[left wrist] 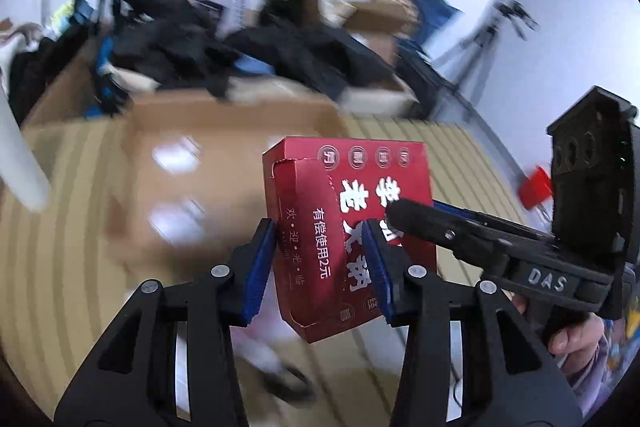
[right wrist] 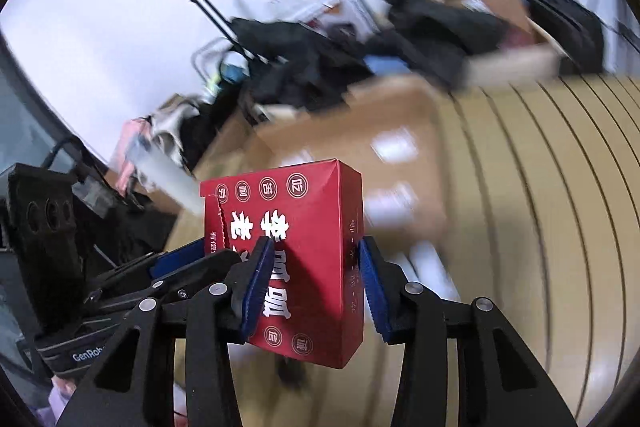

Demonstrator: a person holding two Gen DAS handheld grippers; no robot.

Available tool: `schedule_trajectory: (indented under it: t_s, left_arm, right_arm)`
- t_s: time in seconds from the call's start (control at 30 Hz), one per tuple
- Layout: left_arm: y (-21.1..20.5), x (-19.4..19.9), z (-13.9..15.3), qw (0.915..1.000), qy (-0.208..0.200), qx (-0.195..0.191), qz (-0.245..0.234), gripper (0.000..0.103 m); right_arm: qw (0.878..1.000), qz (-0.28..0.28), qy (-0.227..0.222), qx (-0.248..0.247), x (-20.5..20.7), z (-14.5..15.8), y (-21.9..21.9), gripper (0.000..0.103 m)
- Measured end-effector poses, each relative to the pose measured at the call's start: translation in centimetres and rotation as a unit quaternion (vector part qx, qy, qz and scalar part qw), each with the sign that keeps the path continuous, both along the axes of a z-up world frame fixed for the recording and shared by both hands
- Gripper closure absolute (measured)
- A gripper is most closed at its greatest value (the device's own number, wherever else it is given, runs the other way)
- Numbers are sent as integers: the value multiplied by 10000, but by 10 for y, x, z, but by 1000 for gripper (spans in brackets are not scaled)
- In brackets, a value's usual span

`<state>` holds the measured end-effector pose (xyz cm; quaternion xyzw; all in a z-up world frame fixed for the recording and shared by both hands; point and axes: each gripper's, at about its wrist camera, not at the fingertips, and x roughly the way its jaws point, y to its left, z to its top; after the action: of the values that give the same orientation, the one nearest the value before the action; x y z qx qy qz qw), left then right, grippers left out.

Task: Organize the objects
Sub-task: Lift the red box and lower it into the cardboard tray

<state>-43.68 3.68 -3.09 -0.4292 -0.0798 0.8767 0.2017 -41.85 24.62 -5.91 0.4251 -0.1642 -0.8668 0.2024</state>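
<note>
Held in midair above the wooden floor (right wrist: 540, 187), a red cardboard box (left wrist: 348, 239) was pinched by both the left gripper (left wrist: 320, 267) and right gripper (right wrist: 316, 287), looking light, crushable, best gripped on its flat sides.

wood plank floor (right wrist: 540, 187); cardboard box (left wrist: 224, 155) on it, cluttered.

The box (left wrist: 348, 235) is deep red with white Chinese lettering and small ringed white characters along its edge. Both the left gripper (left wrist: 320, 267) and the right gripper (right wrist: 316, 287) are black with blue ribbed pads (left wrist: 260, 267). Behind sit a plain brown cardboard carton (left wrist: 208, 155) and a pale tan floor (right wrist: 540, 187) with dark lines.
</note>
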Motion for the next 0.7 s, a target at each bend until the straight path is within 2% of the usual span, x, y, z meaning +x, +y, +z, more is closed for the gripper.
schedule_trajectory:
  t_s: [0.1,0.17,0.23,0.3,0.4,0.5,0.57,0.63,0.67,0.7]
  left_arm:
    - [-35,-67,-3,9988,-286,-69,380,63]
    - [-49,-100,-19,9972,-463,-185,561,68]
    - [-63,-128,-40,9945,-590,-322,801,72]
    - [-75,-152,-68,9900,-739,-680,987,71]
    - [-89,-173,-93,9823,-888,-1066,1257,72]
    - [-100,-163,-85,9894,-652,-597,1156,61]
    - [-100,-151,-67,9913,-405,-525,1133,51]
    - [-98,-139,-45,9923,-224,-595,1067,41]
    - [-98,-131,-31,9926,-147,-645,1022,39]
    - [-97,-122,-18,9926,-50,-696,993,33]
  right_arm:
    - [9998,170,-128,19,-75,1,-35,56]
    - [9992,250,-304,55,-114,-9,-59,56]
    - [9983,245,-504,176,-151,-30,-81,57]
    - [9954,159,-921,211,-182,-64,-100,58]
    - [9920,69,-1208,367,-207,-101,-119,58]
    - [9893,144,-1409,361,-215,-120,-124,58]
    - [9891,249,-1415,333,-213,-120,-124,58]
    - [9905,378,-1308,210,-205,-107,-118,58]
    - [9917,430,-1183,263,-199,-96,-113,58]
    - [9932,465,-957,468,-189,-78,-105,56]
